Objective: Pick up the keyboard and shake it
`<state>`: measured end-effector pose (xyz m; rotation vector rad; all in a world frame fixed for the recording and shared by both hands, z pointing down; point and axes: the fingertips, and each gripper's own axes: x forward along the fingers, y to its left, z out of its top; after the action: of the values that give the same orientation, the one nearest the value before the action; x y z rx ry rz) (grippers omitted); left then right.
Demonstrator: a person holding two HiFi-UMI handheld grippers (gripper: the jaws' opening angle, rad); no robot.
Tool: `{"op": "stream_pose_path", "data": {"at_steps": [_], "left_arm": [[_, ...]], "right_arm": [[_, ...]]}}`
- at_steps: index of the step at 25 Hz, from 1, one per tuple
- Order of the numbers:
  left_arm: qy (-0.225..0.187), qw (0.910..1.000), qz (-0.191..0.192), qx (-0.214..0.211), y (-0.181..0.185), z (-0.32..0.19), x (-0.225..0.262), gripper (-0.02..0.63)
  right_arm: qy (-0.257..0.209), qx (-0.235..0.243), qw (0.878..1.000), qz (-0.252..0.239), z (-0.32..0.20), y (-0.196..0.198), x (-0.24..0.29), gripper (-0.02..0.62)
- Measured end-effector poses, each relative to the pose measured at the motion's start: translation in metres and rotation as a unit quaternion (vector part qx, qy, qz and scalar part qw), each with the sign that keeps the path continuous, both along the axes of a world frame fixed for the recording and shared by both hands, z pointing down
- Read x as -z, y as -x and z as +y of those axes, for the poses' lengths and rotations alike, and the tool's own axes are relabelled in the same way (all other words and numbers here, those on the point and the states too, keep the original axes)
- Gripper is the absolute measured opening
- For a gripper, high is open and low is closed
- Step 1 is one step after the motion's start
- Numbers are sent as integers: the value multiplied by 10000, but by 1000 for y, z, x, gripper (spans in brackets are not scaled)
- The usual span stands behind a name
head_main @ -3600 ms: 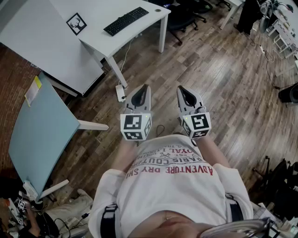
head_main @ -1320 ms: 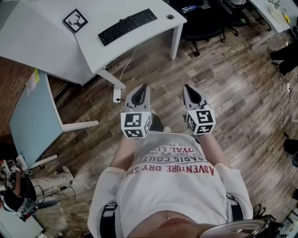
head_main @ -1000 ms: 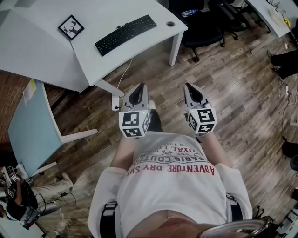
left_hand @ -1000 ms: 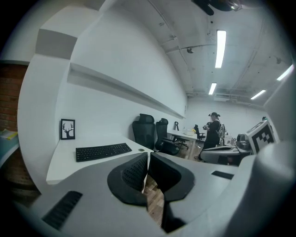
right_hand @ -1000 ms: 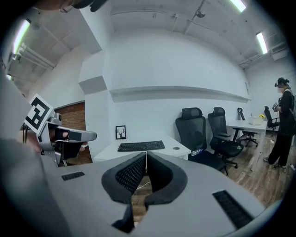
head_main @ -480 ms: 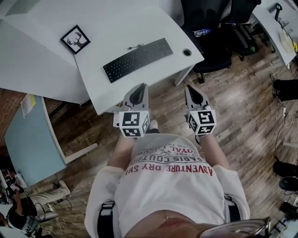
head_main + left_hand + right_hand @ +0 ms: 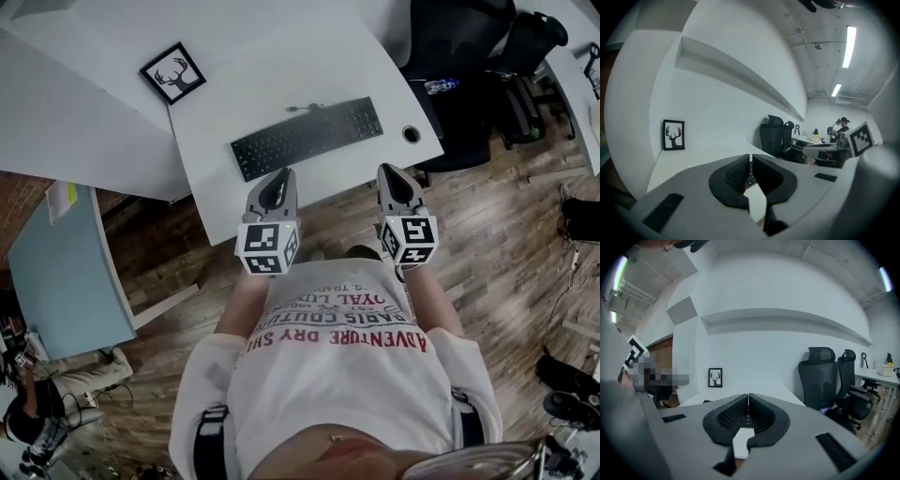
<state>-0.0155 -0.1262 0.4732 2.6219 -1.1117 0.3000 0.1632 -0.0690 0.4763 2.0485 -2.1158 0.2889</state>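
Task stage: the approach only; the keyboard (image 7: 307, 138) is not yet grasped, not lifted, not shaken
Keyboard place: it lies flat and a little slanted on the white worktop (image 7: 281, 75), near the front edge
Left tool (image 7: 280, 174): jaws pressed together with nothing between them; it hovers at the worktop's front edge, near the left end of the keyboard, not touching it
Right tool (image 7: 389, 171): jaws pressed together as well, empty; it hangs at the worktop's front edge, near the right end of the keyboard
What is left: by my judgement, both tools must spread, come to the keyboard, pinch it, lift it and then shake it
Other thing on the worktop: a framed deer picture (image 7: 174, 73), well apart from the keyboard
Containers: no box or tray shows on the worktop; only a bottle (image 7: 439, 85) lies by the office chairs (image 7: 459, 47), and what is in it I cannot tell
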Motion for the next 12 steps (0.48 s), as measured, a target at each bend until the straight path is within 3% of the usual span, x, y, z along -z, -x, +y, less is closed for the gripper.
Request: {"op": "stream_pose_path", "data": {"at_steps": [6,12], "left_arm": [[162,9977,-130,641,14,-29,-21,38],[134,9886,-240,1478,15,-71,-27,38]], "right_arm": [[63,442,9989,-125,-51,-6,-15,26],[308,1118,9929,-255,-107,-24,-26,26]]}}
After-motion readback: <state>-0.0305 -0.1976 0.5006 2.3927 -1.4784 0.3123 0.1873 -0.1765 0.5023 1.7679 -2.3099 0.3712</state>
